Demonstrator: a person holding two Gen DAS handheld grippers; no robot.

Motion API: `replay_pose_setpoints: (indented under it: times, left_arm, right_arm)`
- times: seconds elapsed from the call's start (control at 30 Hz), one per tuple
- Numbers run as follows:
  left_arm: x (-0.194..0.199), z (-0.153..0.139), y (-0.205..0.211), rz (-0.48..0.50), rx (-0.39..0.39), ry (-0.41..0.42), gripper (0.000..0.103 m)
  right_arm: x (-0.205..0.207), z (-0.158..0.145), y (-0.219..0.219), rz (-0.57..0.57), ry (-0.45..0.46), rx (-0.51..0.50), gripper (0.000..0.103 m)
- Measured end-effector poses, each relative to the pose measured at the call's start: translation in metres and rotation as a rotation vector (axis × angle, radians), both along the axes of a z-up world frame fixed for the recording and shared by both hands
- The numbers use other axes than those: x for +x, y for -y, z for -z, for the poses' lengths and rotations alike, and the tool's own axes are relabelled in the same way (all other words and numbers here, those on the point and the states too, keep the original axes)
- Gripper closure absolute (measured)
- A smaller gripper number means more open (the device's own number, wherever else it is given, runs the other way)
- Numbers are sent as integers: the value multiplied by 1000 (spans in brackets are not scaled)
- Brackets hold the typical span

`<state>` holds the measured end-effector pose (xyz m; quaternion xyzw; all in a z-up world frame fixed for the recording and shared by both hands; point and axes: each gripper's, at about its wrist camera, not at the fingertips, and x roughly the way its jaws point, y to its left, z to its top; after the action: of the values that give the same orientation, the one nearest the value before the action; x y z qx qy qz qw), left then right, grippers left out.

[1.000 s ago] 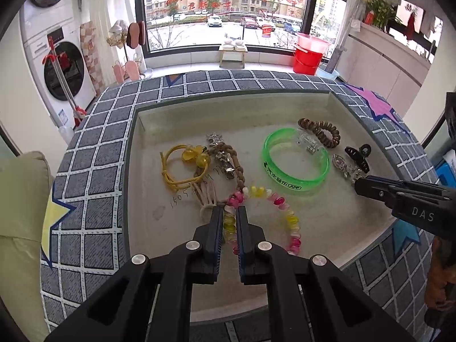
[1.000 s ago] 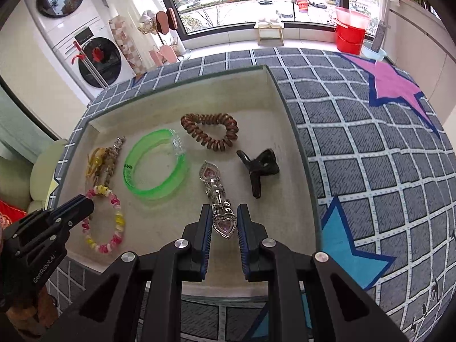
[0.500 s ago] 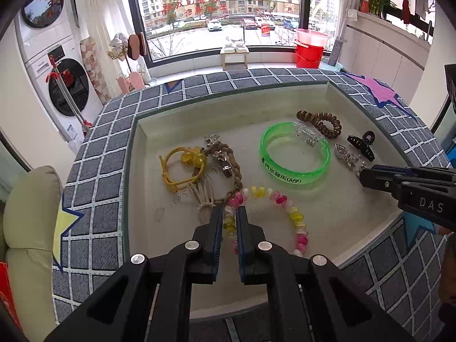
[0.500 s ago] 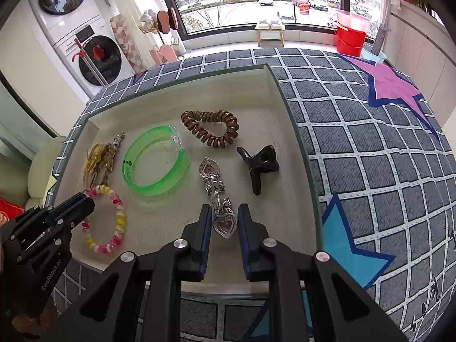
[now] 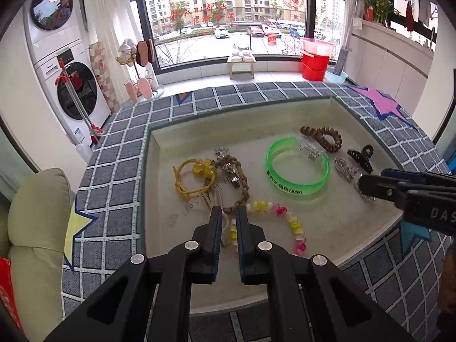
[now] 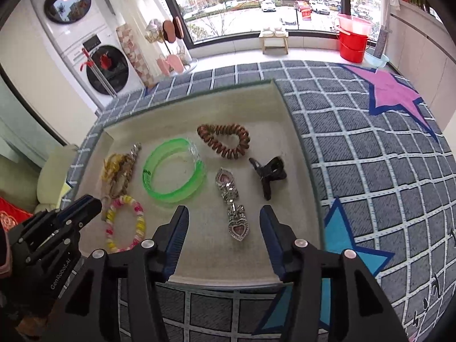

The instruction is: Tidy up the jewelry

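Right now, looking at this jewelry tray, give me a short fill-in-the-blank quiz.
1. The right gripper is ____.
2. The bangle is colored ____.
3. The left gripper is shut on the ____ bracelet.
4. The black claw clip lies ____ the tray.

Missing words: open; green; beaded; inside
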<state>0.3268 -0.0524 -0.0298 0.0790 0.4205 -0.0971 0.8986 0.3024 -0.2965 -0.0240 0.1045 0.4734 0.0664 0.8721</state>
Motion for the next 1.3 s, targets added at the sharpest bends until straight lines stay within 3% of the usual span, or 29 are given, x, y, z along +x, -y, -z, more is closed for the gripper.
replay_pose_setpoints:
  times: [0.6,0.67,0.7,0.73,0.87,0.93,0.97,1.03,1.3]
  left_arm:
    - [0,-16,-13,-37,-1,22,78]
    - [1,-18,-18,-59,5,24,18]
    - [0,-19,-21,-85,11,30,0]
    - [-2,-21,-24,-105,12,71,0]
    - [5,-17,-27,-113,12,65,0]
    - [6,-14,-27,-119,18,64,0]
    - [5,-13,-27,-121,22,63,0]
    - [6,-9,-27,-125,27,55,0]
    - [-3,-6,-32,-147,29,53,0]
  right_arm:
    - [-1,-13,6,18,25,-15,47]
    - [0,-15,4,15,30,-29,47]
    - [0,-16,2,13,32,-37,47]
    - [0,-17,1,10,32,-44,47]
    - [1,-17,-4,7,32,-84,44]
    - [1,-16,-6,4,25,-90,32]
    - [0,-16,-7,1,26,-94,18]
    - [-3,-16,-11,-3,50,-112,9]
    - [-15,-25,-6,33,129,-84,8]
